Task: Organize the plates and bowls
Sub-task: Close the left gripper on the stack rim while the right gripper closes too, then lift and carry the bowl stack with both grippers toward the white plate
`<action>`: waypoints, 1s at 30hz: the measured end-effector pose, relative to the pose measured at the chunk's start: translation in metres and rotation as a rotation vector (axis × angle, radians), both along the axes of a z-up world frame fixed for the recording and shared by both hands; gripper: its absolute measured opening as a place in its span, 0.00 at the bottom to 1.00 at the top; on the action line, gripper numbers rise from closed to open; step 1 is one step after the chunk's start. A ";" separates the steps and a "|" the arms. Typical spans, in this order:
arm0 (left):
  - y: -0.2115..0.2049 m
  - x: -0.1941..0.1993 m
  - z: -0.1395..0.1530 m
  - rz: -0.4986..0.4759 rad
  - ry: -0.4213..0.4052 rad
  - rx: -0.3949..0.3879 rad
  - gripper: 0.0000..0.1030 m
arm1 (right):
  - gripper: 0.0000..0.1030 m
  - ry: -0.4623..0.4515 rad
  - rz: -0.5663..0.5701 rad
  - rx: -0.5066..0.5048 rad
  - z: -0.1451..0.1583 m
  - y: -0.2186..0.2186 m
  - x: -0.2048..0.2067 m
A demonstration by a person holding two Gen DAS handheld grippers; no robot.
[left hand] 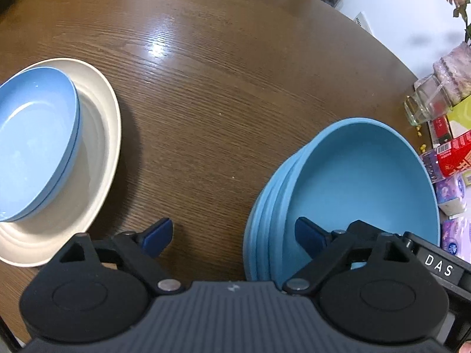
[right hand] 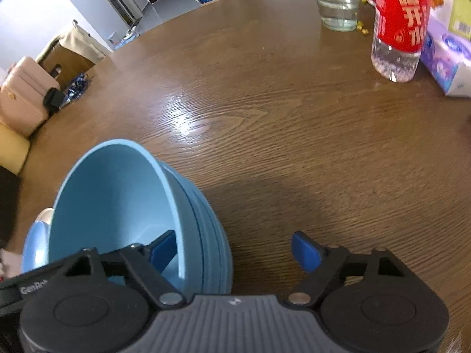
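bottle (right hand: 397,26), glass (right hand: 338,0), tissue pack (right hand: 447,58) nearby

The left gripper (left hand: 234,236) points steeply downward, its two blue-padded fingers (left hand: 157,236) spread wide apart, with neither pad pressing on anything. The right gripper (right hand: 235,251) tilts down at much the same steep angle, its blue fingers (right hand: 306,251) likewise well apart and pressing on nothing. Part of the right gripper's black body, bearing a white label, shows at the lower right edge of the left wrist view, so the two sit close side by side.
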State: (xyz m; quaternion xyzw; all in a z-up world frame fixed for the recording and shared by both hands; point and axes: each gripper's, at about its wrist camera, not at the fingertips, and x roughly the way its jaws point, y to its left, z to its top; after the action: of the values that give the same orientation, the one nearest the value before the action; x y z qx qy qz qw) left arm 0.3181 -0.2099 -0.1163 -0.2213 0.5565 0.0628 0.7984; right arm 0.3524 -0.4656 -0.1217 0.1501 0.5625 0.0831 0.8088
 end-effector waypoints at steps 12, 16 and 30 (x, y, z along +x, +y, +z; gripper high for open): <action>-0.001 -0.001 0.005 -0.065 -0.061 -0.115 0.39 | 0.35 -0.024 0.008 0.136 0.000 -0.001 -0.008; -0.007 0.000 0.008 -0.075 -0.067 -0.097 0.39 | 0.35 -0.037 -0.002 0.131 0.000 0.001 -0.011; -0.011 -0.006 0.011 -0.082 -0.073 -0.075 0.39 | 0.33 -0.062 -0.004 0.130 0.006 -0.001 -0.020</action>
State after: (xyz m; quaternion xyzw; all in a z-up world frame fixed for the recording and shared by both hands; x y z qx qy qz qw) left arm 0.3118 -0.2210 -0.1050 -0.2301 0.5377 0.0009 0.8111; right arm 0.3320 -0.4668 -0.1160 0.2008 0.5303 0.1228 0.8145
